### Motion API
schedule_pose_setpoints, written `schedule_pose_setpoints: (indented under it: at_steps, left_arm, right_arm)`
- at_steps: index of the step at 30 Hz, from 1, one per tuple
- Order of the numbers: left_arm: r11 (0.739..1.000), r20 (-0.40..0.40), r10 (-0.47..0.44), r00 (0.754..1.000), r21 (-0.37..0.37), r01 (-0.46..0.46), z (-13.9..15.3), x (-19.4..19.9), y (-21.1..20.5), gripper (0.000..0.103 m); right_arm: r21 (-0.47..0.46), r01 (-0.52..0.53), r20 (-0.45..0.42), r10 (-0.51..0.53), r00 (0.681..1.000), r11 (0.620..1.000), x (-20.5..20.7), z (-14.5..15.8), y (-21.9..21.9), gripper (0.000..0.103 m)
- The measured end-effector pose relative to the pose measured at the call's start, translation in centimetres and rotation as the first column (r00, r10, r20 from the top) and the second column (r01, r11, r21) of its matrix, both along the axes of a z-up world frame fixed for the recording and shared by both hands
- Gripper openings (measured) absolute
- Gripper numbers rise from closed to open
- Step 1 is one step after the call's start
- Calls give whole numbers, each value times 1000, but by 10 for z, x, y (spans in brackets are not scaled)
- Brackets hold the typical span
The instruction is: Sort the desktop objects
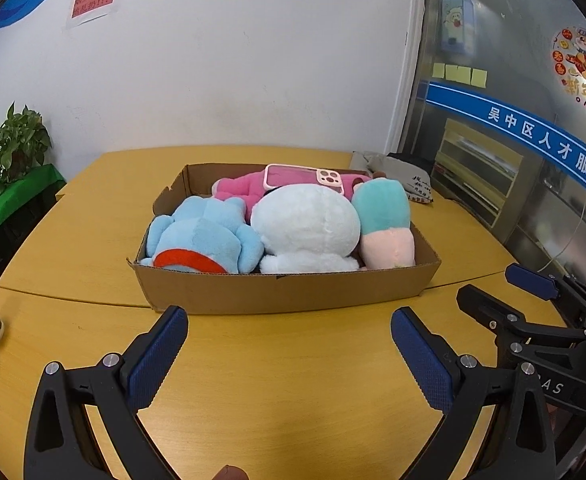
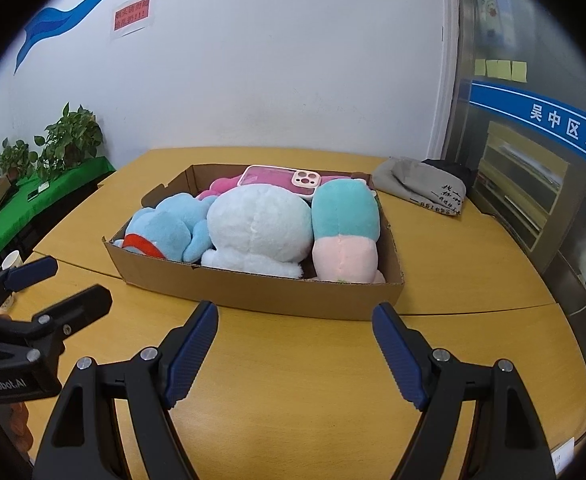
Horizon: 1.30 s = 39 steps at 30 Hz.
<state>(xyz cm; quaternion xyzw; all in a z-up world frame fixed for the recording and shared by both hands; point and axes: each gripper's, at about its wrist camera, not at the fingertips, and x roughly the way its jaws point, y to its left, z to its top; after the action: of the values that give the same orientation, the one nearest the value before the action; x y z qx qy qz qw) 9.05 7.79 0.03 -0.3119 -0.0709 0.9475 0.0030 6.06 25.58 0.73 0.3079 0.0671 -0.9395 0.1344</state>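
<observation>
You seem to be at the end of the sorting, because the plush toys [image 1: 305, 228] and the pink phone [image 1: 303, 178] lie in the cardboard box [image 1: 285, 292] on the surface [image 1: 293, 360], while your left gripper [image 1: 289, 354] and right gripper [image 2: 295, 350] hang before it with jaws open and empty, so next you need only to draw back.

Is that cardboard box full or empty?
Full: the cardboard box holds plush toys packed side by side, with a pink phone lying on top.

The surface [image 1: 293, 380] is smooth, satin wood laminate. The box [image 1: 293, 292] is matt corrugated cardboard. The toys [image 1: 305, 228] are fuzzy plush; the phone case [image 1: 305, 178] glossy plastic. Claw pads [image 2: 191, 356] are ribbed blue rubber.
</observation>
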Motion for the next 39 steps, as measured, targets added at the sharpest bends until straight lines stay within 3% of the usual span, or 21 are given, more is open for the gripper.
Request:
schedule_pose_setpoints:
  at_steps: [15, 39]
  left_arm:
    - [999, -8, 5, 1000, 35, -5, -1, 4, 6, 103]
    - [998, 39, 68, 997, -15, -67, -16, -3, 0, 103]
  right_arm:
    - [3, 14, -3, -14, 1000, 1000, 2, -7, 4, 79]
    - [-3, 15, 24, -15, 1000, 1000, -3, -17, -1, 79]
